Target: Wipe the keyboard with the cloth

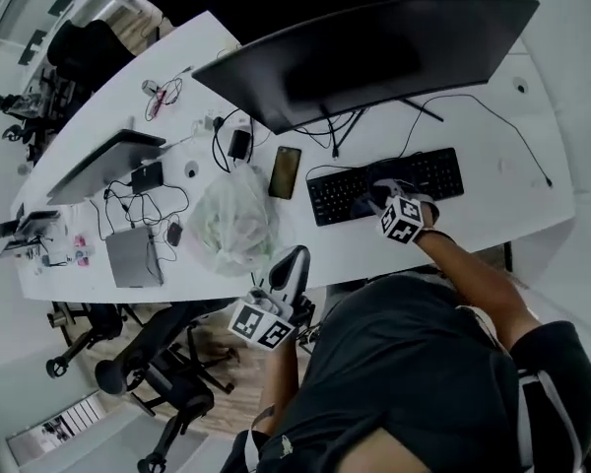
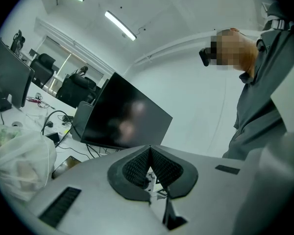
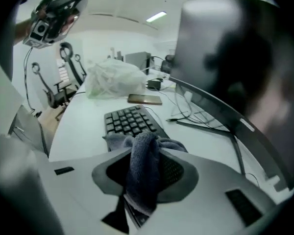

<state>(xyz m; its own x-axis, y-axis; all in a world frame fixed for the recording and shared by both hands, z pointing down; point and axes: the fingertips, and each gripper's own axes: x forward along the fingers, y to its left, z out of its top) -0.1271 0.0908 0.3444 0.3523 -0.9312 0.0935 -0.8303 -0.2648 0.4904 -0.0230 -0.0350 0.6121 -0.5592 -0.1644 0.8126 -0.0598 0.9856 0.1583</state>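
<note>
On black keyboard [image 1: 428, 173], near its middle: my right gripper [image 1: 377, 199] clamped on grey cloth [image 3: 143, 165], cloth bunched between pads, lying over keys. My left gripper [image 2: 149, 173] at desk [image 1: 517, 156] near edge, jaws together, nothing between, facing monitor [image 2: 122, 119]

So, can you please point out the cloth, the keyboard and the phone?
cloth [image 3: 143, 165], right gripper view, the fold pinched between the jaws.
keyboard [image 1: 438, 173], head view, the keys at the picture's right.
phone [image 1: 285, 172], head view, the middle of its top face.
</note>
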